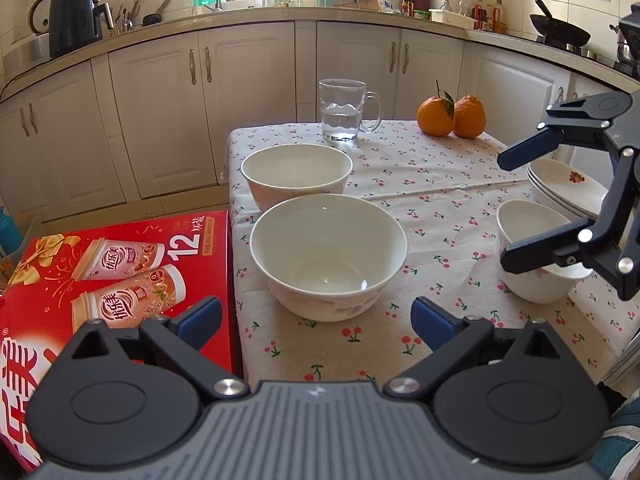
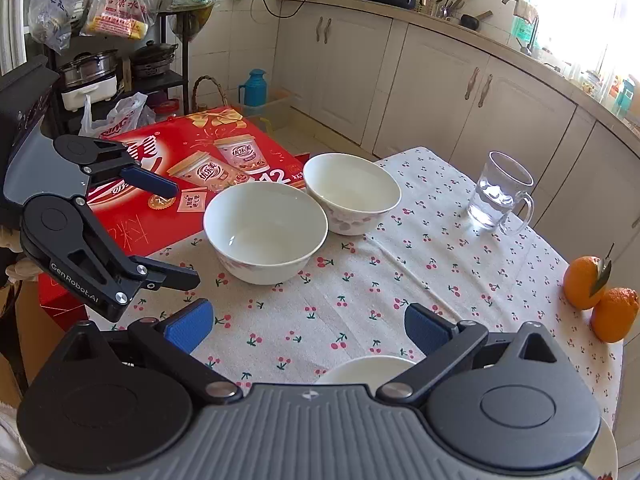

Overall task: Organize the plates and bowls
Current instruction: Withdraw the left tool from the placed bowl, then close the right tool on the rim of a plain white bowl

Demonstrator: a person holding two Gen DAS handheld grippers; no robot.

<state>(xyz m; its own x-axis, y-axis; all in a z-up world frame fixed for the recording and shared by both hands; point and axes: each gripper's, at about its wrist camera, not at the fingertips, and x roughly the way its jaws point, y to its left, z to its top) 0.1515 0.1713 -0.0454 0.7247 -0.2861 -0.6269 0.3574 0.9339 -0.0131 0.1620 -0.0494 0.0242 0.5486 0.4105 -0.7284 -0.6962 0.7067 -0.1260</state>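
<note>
Left claw point(image 1: 316, 320): spread wide with nothing in it, hanging low over the near edge of the counter and pointed straight at the closest big bowl. Looks to me like it's lining up to take that one by the rim.

Right claw point(image 2: 308, 326): also wide apart and empty. In the left wrist view it sits over on the right side, fingers either side of the small bowl's rim but not clamped on it as far as I can tell.

Near big bowl point(image 1: 328, 256): white, upright, empty, on the cherry-print cloth just ahead of the left claw.

Far big bowl point(image 1: 297, 176): same kind, right behind the near one, rims touching or almost. Can't tell which. Being the same size, they'd nest, so that's my guess for the plan.

Small bowl point(image 1: 532, 256): on the right side of the counter, just in front of the plates, partly hidden by the right claw.

Plates point(image 1: 568, 188): a short stack, top one has a little red flower print. Already piled, so probably the spot where the rest gets gathered.

Counter point(image 1: 432, 208): small, with a cloth draped over it. A glass mug point(image 1: 344, 114) with some water and two oranges point(image 1: 451, 116) sit at the far edge, well clear of the dishes.

Red box point(image 1: 116, 276): drink carton butted against the counter's left side, not part of the job.

Progress: bowls all separate, so early days I reckon.

Watch out: slick glazed rims, a shallow pinch could slip.
</note>
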